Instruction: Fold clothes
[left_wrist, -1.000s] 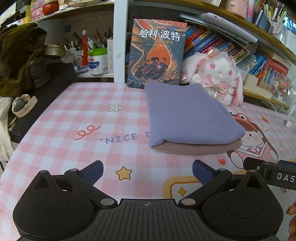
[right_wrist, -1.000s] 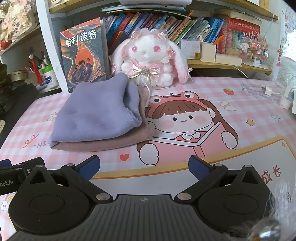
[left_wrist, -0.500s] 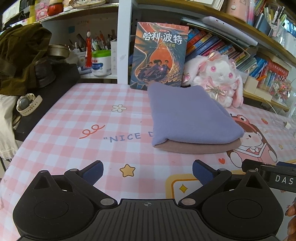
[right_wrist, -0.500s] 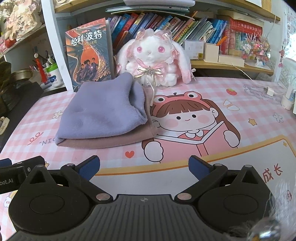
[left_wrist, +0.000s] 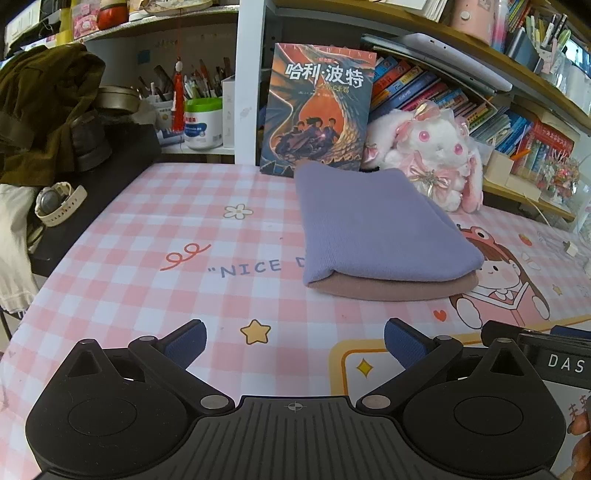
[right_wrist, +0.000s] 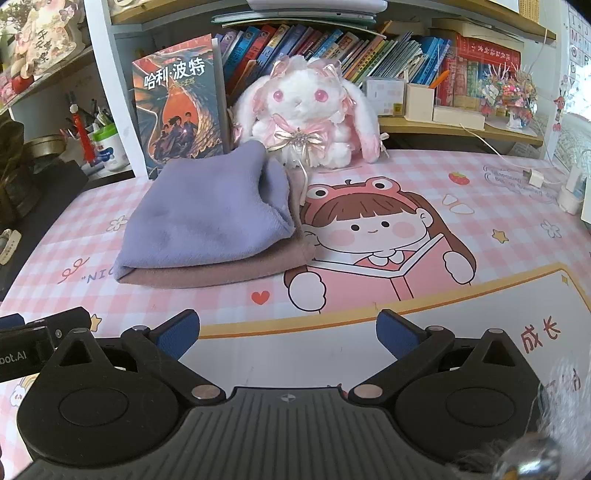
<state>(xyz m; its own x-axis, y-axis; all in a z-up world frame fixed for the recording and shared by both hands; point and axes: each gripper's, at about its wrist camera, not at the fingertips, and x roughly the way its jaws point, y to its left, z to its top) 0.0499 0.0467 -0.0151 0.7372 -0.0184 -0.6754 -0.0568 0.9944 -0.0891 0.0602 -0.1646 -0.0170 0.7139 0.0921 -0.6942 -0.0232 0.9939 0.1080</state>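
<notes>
Left wrist view: pink checked mat (left_wrist: 155, 258) covers the table. Folded purple cloth (left_wrist: 369, 229), soft fleece, lies on a folded mauve cloth (left_wrist: 391, 290), long axis running from the upright book (left_wrist: 317, 107) toward the grippers, rounded fold nearest them. Plush rabbit (right_wrist: 306, 114) sits beside the book. Left gripper (left_wrist: 293, 341) and right gripper (right_wrist: 286, 334): jaws spread wide, holding nothing, well short of the cloths.

You see two folded cloths in a neat stack. The purple cloth (left_wrist: 373, 229) lies flat on top. The brown cloth (left_wrist: 391, 290) lies under it, touching it, and its edge peeks out at the front.
</notes>
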